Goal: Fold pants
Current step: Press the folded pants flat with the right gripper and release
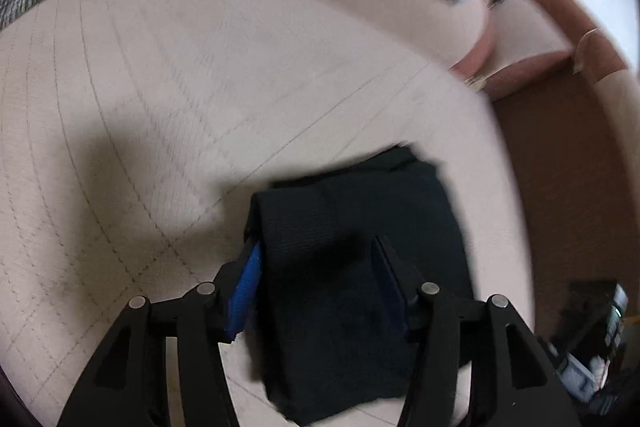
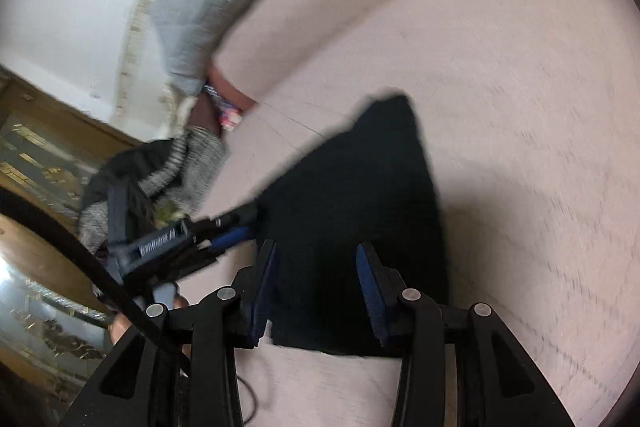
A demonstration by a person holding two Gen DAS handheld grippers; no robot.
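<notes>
Two grippers hang over the black pants (image 1: 356, 267), which lie folded into a compact bundle on the pale quilted bed (image 1: 168, 99). The left gripper (image 1: 316, 247) stands spread, nothing pinched. The right gripper (image 2: 316, 251) is spread too, above the bundle, pinching nothing.

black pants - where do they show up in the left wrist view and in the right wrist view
Left wrist: the folded black pants lie low and centre-right, between the left gripper fingers.
Right wrist: the black pants sit at centre, running down between the right gripper fingers.
Shared landmark: the pink quilted bed cover beneath them.
</notes>
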